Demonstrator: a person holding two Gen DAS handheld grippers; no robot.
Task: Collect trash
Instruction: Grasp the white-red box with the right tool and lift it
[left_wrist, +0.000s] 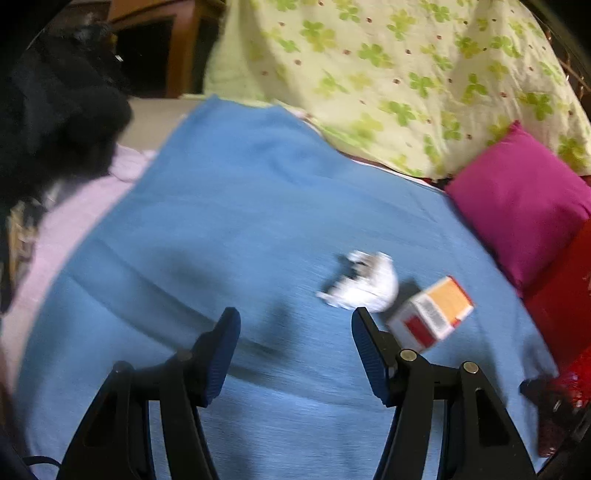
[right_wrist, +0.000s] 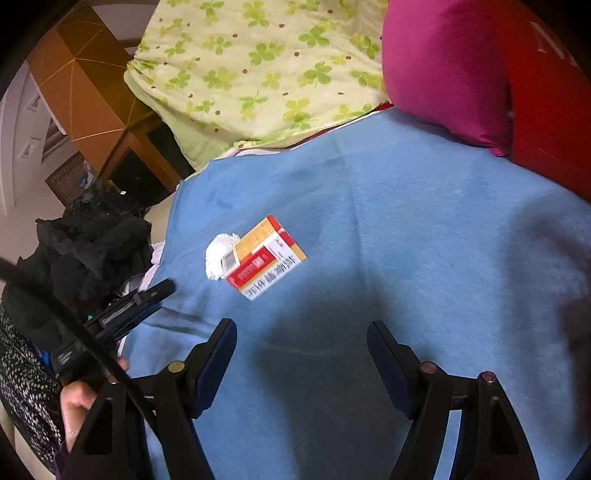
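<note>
A crumpled white paper wad (left_wrist: 364, 284) lies on the blue blanket (left_wrist: 236, 206), touching a small red, white and orange carton (left_wrist: 432, 314) to its right. My left gripper (left_wrist: 295, 321) hovers open just short of the wad, nothing between its fingers. In the right wrist view the same carton (right_wrist: 266, 256) lies with the wad (right_wrist: 218, 256) half hidden behind its left end. My right gripper (right_wrist: 303, 330) stands open over bare blanket (right_wrist: 424, 240), below and right of the carton. The left gripper (right_wrist: 147, 295) shows there at the left edge, in a hand (right_wrist: 79, 404).
A magenta cushion (left_wrist: 517, 199) and a red object (left_wrist: 565, 295) border the blanket on the right. A green clover-print quilt (left_wrist: 388, 74) lies at the back. A black bag (right_wrist: 88, 251) sits at the left edge, wooden furniture (right_wrist: 92, 96) behind.
</note>
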